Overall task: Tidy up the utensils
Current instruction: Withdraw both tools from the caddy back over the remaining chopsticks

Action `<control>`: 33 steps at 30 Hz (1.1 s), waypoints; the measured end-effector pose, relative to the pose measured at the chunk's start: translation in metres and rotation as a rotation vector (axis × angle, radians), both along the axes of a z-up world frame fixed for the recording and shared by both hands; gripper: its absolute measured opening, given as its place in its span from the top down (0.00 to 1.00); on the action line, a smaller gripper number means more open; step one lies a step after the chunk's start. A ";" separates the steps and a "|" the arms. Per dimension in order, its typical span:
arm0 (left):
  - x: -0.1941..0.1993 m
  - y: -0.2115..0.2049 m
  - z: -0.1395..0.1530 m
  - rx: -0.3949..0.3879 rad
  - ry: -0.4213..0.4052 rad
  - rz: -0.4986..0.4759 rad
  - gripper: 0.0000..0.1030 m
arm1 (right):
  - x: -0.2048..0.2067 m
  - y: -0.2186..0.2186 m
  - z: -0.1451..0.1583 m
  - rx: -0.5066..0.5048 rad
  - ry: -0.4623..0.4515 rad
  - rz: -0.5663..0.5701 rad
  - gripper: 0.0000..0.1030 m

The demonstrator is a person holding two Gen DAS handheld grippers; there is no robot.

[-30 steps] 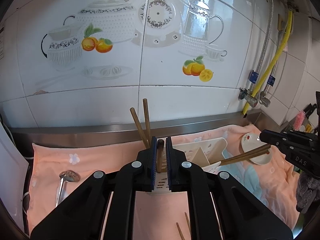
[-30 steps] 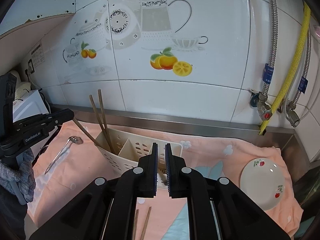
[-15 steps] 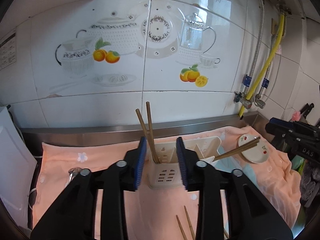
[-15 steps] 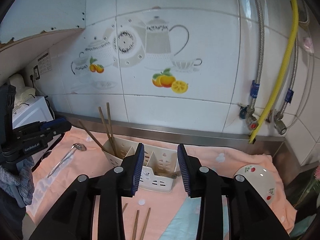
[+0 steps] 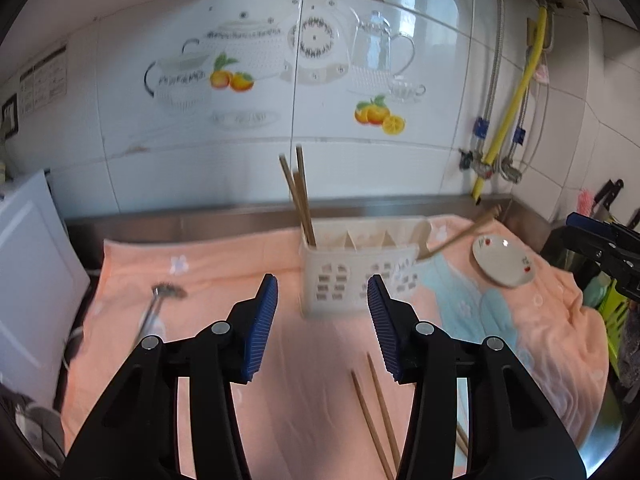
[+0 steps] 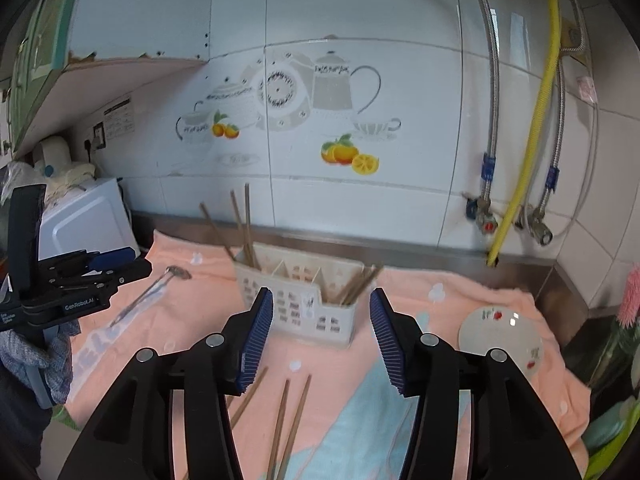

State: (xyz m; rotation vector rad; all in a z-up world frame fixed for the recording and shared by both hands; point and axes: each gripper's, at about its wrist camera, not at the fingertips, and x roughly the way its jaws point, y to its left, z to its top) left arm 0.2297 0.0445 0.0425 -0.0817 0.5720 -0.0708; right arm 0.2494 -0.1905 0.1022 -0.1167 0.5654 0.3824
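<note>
Both my left tongs (image 5: 322,320) and right tongs (image 6: 321,334) are opening with nothing between them. The loose chopsticks (image 6: 290,420) lie on the peach towel (image 5: 224,272) over the counter, just below my right tongs, long axes running away from me toward the caddy (image 6: 296,300). I judge the right hand nearer.

1. The left wrist view looked forward and slightly down from over the near edge of the peach-pink towel (image 5: 224,264), facing the white tiled wall (image 5: 120,184).
2. The right wrist view faced the same wall (image 6: 400,208) from further right.
3. Both stood fairly near and shared the cream slotted plastic utensil caddy (image 5: 352,280) (image 6: 304,304), towel (image 6: 460,292) and small white plate (image 5: 502,266) (image 6: 500,334).
</note>
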 end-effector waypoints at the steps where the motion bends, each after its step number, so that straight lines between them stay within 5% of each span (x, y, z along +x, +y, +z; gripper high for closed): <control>1: -0.004 -0.001 -0.004 0.002 0.005 0.003 0.54 | -0.007 -0.002 -0.006 0.000 0.007 0.002 0.53; 19: -0.062 -0.008 -0.104 -0.040 0.172 0.018 0.54 | -0.079 -0.016 -0.121 -0.043 0.139 -0.030 0.53; 31: -0.085 -0.046 -0.154 -0.115 0.290 0.030 0.55 | -0.102 -0.019 -0.156 -0.020 0.189 -0.054 0.53; 33: -0.086 -0.053 -0.160 -0.113 0.302 0.028 0.64 | -0.103 -0.021 -0.159 -0.009 0.197 -0.056 0.53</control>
